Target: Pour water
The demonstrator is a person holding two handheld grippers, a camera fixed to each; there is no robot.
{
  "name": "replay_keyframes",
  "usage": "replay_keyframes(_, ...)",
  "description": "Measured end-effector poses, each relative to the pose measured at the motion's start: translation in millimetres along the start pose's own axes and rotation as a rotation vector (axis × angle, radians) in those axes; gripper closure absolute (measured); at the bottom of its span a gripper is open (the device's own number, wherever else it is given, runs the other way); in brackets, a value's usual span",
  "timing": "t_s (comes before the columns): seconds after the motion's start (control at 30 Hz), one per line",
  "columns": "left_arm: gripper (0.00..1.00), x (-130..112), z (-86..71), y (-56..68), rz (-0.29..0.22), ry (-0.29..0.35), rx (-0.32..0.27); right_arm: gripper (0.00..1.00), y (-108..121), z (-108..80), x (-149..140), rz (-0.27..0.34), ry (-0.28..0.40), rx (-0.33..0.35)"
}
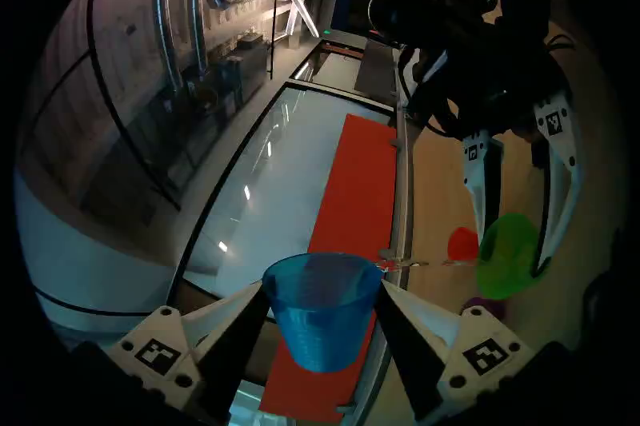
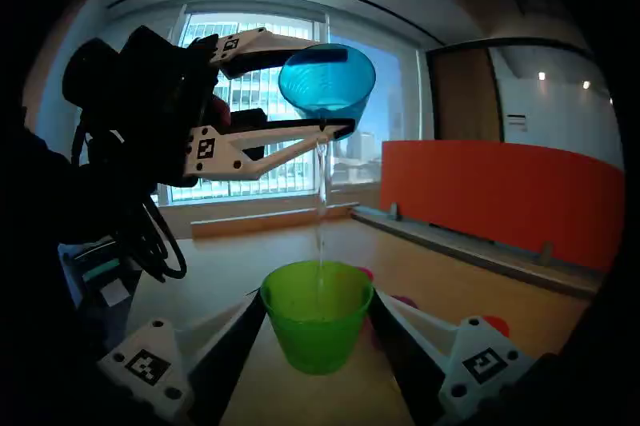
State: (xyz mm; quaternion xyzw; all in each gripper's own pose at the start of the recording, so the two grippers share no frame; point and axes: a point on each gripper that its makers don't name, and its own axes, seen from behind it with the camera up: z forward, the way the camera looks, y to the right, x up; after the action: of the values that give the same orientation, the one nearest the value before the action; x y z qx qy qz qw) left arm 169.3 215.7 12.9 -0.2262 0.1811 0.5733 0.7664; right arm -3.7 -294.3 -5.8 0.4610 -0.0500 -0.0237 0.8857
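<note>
Nearest in the left gripper view is the blue cup point(image 1: 324, 314). My left gripper point(image 1: 322, 298) is clamped on it, one finger pressed to each side just below the rim. The room lies turned on its side behind it, because this gripper is rolled over. From the cup's lip a thin stream of water point(image 1: 424, 264) runs across to the green cup point(image 1: 508, 258). That cup sits between the white fingers of my right gripper point(image 1: 518, 254), farther off. A small red thing point(image 1: 462, 244) lies just beside the green cup on the wooden table point(image 1: 440, 186). An orange partition point(image 1: 356, 186) stands along the table's far edge.

In the right gripper view the green cup point(image 2: 318, 322) is closest, upright, with its mouth open to the top. My right gripper point(image 2: 318, 306) is closed on it, a finger tight against each flank. I cannot tell whether its base touches the table point(image 2: 240, 258) or is held just above it. Higher up, my left gripper point(image 2: 332, 84) hangs with one finger over the other. It grips the blue cup point(image 2: 328, 82), which is tipped well over. The water point(image 2: 322, 202) falls from the cup's lower lip in a narrow thread straight down into the green cup. Some water shows inside the green cup, low down. A black cable point(image 2: 156, 242) loops below the left gripper's dark body. Behind are a bright window point(image 2: 256, 106) and the orange partition point(image 2: 504, 194), which runs off to the right.
</note>
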Motion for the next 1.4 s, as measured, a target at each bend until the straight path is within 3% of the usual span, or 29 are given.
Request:
replay_keyframes(0.37, 0.14, 5.6, -1.9, 3.1, 0.043, 0.005, -0.002, 0.09, 0.7, -1.1, 0.6, -0.003, 0.003, -0.003)
replay_keyframes(0.97, 0.14, 11.6, -3.0, -3.2, 0.110, 0.013, 0.001, 0.09, 1.3, -1.2, 2.3, -0.009, 0.007, -0.005)
replay_keyframes(1.4, 0.14, 12.5, 0.1, 2.9, 0.142, 0.016, 0.003, 0.09, 1.0, -1.6, 2.6, -0.013, 0.007, -0.006)
